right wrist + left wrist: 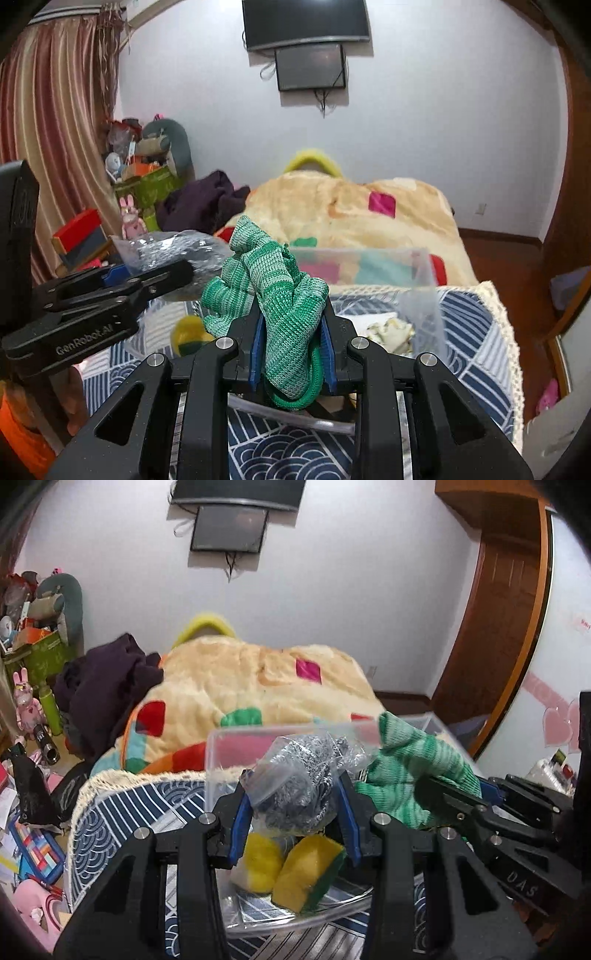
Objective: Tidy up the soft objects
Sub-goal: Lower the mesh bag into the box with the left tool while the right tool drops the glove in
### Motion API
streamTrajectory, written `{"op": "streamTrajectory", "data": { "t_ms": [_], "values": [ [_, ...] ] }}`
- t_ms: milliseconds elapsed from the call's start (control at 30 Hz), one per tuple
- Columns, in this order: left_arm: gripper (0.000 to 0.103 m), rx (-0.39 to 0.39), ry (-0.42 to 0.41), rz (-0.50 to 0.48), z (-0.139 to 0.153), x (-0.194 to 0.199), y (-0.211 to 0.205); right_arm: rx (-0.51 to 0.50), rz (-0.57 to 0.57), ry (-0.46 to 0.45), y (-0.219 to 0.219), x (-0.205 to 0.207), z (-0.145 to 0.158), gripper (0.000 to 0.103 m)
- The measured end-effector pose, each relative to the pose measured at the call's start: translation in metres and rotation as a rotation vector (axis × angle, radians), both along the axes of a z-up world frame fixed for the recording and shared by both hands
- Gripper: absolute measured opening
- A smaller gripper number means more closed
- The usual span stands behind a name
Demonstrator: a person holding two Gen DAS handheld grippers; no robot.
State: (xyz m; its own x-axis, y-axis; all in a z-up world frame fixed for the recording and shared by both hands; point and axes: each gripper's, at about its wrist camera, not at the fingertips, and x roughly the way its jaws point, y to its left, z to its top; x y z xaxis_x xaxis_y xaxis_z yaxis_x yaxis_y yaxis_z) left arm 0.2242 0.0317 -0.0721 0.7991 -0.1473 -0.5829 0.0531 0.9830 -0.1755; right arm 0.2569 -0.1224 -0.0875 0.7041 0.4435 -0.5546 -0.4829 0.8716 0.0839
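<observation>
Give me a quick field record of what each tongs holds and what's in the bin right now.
left tongs: shut on bagged grey steel-wool scrubber
right tongs: shut on green knitted cloth
clear plastic bin: holds two yellow-and-green sponges
bin rests on: blue wave-patterned cloth

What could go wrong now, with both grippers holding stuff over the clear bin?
The left gripper pinches the bagged steel wool by slippery plastic, so it might slide out. The green cloth in the right gripper hangs loose and may snag the clear bin rim. The grippers are close and could collide.
</observation>
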Motion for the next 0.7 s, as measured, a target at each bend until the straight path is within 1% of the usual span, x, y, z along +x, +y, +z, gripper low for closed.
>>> {"op": "streamTrajectory", "data": {
  "t_ms": [100, 200, 267, 333, 367, 400, 533, 700],
  "values": [
    [0.042, 0.032, 0.056, -0.013, -0.016, 0.01, -0.005, -0.043, -0.001, 0.021, 0.006, 0.004, -0.01, 0.025],
    [0.042, 0.026, 0.093, -0.031, -0.024, 0.013, -0.005, -0.078, -0.008, 0.03, 0.006, 0.004, -0.017, 0.026],
    [0.042, 0.017, 0.095, -0.036, -0.024, 0.01, -0.004, -0.085, -0.006, 0.038, 0.003, 0.003, -0.018, 0.032],
    [0.043, 0.009, 0.094, -0.04, -0.022, 0.006, -0.003, -0.087, -0.009, 0.038, 0.0, 0.002, -0.017, 0.045],
    [0.044, 0.004, 0.094, -0.043, -0.021, 0.004, -0.002, -0.085, -0.011, 0.035, -0.003, 0.002, -0.016, 0.048],
    [0.044, 0.0, 0.093, -0.048, -0.019, 0.001, -0.002, -0.081, -0.013, 0.033, -0.006, 0.0, -0.014, 0.052],
    [0.049, 0.002, 0.062, -0.051, -0.006, -0.015, -0.001, -0.058, -0.005, 0.044, -0.014, -0.002, -0.007, 0.053],
    [0.049, 0.015, -0.006, -0.046, 0.019, -0.041, -0.001, -0.038, 0.002, 0.013, -0.023, -0.013, 0.008, 0.053]
  ]
}}
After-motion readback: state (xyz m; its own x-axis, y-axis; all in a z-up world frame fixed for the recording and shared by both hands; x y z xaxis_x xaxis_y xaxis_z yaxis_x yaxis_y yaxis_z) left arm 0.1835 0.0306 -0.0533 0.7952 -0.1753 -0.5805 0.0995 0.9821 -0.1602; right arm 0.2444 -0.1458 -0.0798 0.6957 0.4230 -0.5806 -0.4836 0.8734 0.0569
